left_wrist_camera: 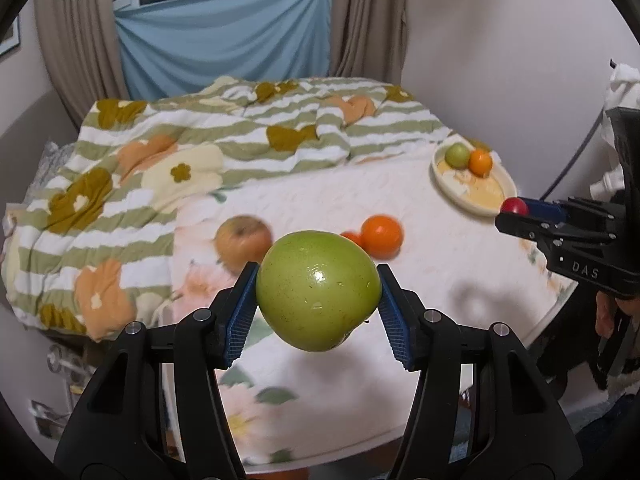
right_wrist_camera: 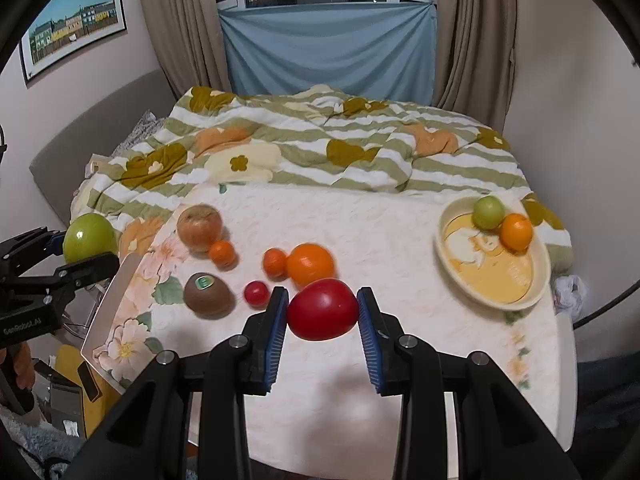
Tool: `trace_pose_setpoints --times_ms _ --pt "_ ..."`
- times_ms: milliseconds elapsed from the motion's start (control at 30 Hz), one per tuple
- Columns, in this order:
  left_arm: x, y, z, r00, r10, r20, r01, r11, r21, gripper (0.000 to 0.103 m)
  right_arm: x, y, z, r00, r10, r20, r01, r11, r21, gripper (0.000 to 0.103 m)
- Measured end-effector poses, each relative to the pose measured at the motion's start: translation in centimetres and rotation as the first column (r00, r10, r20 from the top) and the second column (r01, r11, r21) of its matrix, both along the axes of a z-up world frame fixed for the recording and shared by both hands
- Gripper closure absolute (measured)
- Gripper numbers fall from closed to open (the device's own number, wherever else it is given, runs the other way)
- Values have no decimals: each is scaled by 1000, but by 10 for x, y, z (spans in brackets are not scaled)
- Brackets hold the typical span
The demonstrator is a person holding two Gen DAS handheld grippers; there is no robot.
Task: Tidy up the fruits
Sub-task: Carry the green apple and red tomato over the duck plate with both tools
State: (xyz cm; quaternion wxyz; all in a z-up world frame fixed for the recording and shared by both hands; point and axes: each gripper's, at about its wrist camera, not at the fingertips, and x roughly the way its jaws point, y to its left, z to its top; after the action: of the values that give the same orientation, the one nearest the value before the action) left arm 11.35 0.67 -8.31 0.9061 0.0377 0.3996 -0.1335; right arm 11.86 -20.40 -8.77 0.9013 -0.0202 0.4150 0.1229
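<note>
A: What do you hold in your left gripper (left_wrist_camera: 318, 300)?

B: A big green apple (left_wrist_camera: 318, 290). My left jaws are clamped on its two sides, and it hangs in the air above the worktop (left_wrist_camera: 440, 272).

A: And your right gripper (right_wrist_camera: 322, 316)?

B: My right jaws are clamped on a red tomato (right_wrist_camera: 322, 309). It is up off the worktop too.

A: Where is the plate (right_wrist_camera: 538, 276)?

B: It sits on the far right of the worktop, near the wall. It is cream and yellow. A small green fruit (right_wrist_camera: 488, 212) and a small orange (right_wrist_camera: 516, 232) lie in it at the back, touching each other.

A: What fruit lies on the cloth?

B: In the right view I see a brownish apple (right_wrist_camera: 199, 227) with a little orange one (right_wrist_camera: 222, 254) just beside it. In the middle sits a big orange (right_wrist_camera: 310, 264) with another tiny orange fruit (right_wrist_camera: 275, 263) touching it. Closer to me are a kiwi (right_wrist_camera: 208, 294) with a green sticker and a little red tomato (right_wrist_camera: 256, 293).

A: What is behind the worktop?

B: A bed with a striped flower blanket (right_wrist_camera: 320, 148), then brown curtains (right_wrist_camera: 476, 40) and a blue cloth (right_wrist_camera: 328, 48) under the window.
</note>
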Motion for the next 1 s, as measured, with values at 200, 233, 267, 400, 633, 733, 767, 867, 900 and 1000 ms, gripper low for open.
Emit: trace_pose_setpoints --times_ms 200,233,267,400,633,733,767,867,900,1000 --pt "16 -58 15 999 13 37 -13 1000 -24 39 16 -55 14 999 31 27 -31 999 19 71" --pt "18 -68 16 999 14 43 -13 999 -29 39 20 -64 16 999 34 32 -34 999 18 71" --pt "23 -83 17 999 15 48 -13 999 -35 39 23 -74 17 999 38 38 -38 999 16 71" --pt "39 -125 15 999 16 47 -14 999 -51 39 38 -111 20 997 54 47 -54 998 10 71" --pt "70 -190 10 1000 3 29 -2 998 -62 39 64 -168 13 997 71 26 -71 997 -4 71" --pt "87 -212 4 1000 -13 11 14 998 -69 39 74 -185 6 998 64 11 -63 998 -19 71" --pt "95 -220 1 1000 -25 2 25 997 -70 39 76 -191 3 998 57 6 -57 998 -17 71" --pt "114 -242 -8 998 -62 -18 61 996 -65 39 85 -206 -6 999 32 -9 -32 999 -9 71" --pt "119 -245 -12 997 -72 -24 71 996 -62 39 89 -210 -9 1000 25 -14 -25 1000 -8 71" --pt "140 -261 -25 993 -112 -47 109 993 -54 39 100 -222 -21 999 -3 -37 4 1000 3 71"
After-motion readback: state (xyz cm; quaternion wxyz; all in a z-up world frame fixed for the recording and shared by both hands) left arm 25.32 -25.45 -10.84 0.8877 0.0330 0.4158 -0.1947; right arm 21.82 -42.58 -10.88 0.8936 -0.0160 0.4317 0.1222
